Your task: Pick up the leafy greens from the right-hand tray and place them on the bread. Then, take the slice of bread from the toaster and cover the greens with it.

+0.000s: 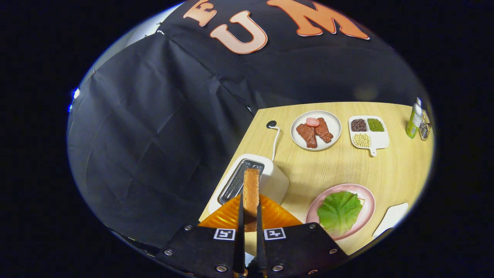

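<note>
One slice of toast (pixel 251 195), browned and grainy, stands on edge between the fingers of the tool (pixel 250 220), both pressing its flat faces; its long axis runs straight ahead, away from the tool, over the toaster (pixel 270 181). Toaster: white, rounded box, dark metal slot on top, white cord (pixel 274 141) trailing back to a black plug. Just beside it, right of the fingers, a pink round plate (pixel 366 200) carries a crinkled green leaf (pixel 339 211) lying flat, bread edge peeking from under it. Tabletop (pixel 339 166): pale wood grain, smooth. Farther back, a white plate (pixel 335 127) with brown meat strips, then a white divided tray (pixel 380 139) of beans. A green bottle (pixel 414 119) stands at the far right. Creased black cloth wall behind.
</note>
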The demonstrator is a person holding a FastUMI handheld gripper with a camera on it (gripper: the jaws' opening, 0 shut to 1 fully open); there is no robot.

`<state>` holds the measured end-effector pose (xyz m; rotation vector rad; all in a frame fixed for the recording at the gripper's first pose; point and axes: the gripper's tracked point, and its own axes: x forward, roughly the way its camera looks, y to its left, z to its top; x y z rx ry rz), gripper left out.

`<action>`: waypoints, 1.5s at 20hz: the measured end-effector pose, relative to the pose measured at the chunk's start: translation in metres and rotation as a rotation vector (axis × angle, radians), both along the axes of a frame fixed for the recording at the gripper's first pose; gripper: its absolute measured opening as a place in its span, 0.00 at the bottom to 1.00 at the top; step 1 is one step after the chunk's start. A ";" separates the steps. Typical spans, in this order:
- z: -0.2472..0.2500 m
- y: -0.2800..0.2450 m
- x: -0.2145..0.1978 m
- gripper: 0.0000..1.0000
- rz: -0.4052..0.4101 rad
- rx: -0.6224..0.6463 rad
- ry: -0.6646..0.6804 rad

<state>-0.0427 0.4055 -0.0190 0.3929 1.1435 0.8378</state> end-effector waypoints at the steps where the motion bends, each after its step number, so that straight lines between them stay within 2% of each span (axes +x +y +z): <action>1: -0.004 -0.006 0.000 0.13 -0.006 0.002 0.007; 7: -0.041 -0.044 -0.004 0.13 -0.049 -0.007 0.034; 18: -0.081 -0.084 -0.013 0.13 -0.097 0.004 0.021; 30: -0.155 -0.126 -0.023 0.13 -0.165 0.012 0.112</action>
